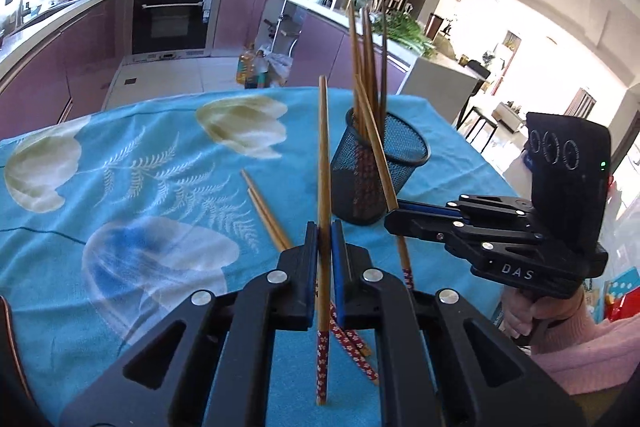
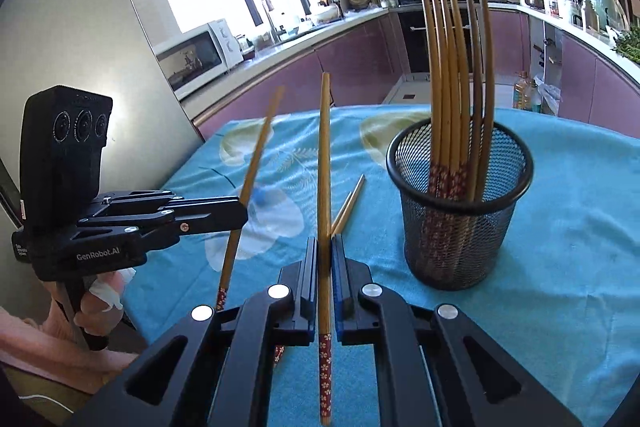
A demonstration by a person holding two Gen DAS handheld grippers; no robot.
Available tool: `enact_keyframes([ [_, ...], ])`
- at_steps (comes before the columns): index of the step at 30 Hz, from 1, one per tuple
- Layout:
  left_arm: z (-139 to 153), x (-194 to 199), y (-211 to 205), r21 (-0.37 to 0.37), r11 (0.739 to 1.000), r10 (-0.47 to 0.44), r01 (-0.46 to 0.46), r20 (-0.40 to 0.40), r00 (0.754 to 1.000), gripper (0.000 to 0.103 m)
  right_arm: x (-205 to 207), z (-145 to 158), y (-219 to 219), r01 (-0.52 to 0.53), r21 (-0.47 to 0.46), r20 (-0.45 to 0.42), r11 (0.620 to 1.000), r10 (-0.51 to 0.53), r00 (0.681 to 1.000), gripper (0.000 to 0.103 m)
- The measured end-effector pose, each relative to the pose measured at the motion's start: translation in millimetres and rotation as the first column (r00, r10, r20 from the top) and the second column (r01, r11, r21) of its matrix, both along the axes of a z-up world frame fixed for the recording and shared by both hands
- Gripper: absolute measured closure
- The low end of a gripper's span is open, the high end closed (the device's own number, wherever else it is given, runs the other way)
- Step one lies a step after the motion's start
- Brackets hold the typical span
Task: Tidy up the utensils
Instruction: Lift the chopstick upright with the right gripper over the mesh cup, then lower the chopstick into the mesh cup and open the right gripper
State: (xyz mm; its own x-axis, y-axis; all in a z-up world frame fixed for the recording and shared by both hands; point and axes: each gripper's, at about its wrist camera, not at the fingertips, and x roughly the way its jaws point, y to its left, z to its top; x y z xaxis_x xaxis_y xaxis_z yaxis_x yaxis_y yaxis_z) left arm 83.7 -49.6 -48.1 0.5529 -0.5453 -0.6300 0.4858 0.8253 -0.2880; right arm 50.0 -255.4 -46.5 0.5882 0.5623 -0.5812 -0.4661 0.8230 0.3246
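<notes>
Above tablecloth; left gripper, right gripper each clamp a chopstick

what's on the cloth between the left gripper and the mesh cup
Two loose chopsticks lie there, seen in the right wrist view between the left gripper and mesh cup.

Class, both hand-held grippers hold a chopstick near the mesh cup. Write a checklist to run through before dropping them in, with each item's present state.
1. Left hand-held gripper shut on its chopstick: ok.
2. Right hand-held gripper shut on its chopstick: ok.
3. Mesh cup upright on the tablecloth: ok.
4. Room left among the chopsticks already in the cup: ok.
5. Either held chopstick above the cup's opening: not ok.
6. Loose chopsticks all collected: not ok, a pair lies on the cloth.
</notes>
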Motion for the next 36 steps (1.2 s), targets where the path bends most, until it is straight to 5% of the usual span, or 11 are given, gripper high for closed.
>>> enact_keyframes([
  [14,41.2,-15.8,5.5,-0.100,0.993,-0.051,0.058,0.074,0.996,0.096,-9.1,30.4,-22.5,0.036,0.056,0.094,0.998,-0.041,0.995,0.097],
  [36,113.0,17.9,-31.3,-0.165,0.981,-0.063,0.106,0.245,0.967,0.096,1.1,90.7,-54.5,0.109,0.056,0.287,0.992,-0.121,0.950,0.097],
])
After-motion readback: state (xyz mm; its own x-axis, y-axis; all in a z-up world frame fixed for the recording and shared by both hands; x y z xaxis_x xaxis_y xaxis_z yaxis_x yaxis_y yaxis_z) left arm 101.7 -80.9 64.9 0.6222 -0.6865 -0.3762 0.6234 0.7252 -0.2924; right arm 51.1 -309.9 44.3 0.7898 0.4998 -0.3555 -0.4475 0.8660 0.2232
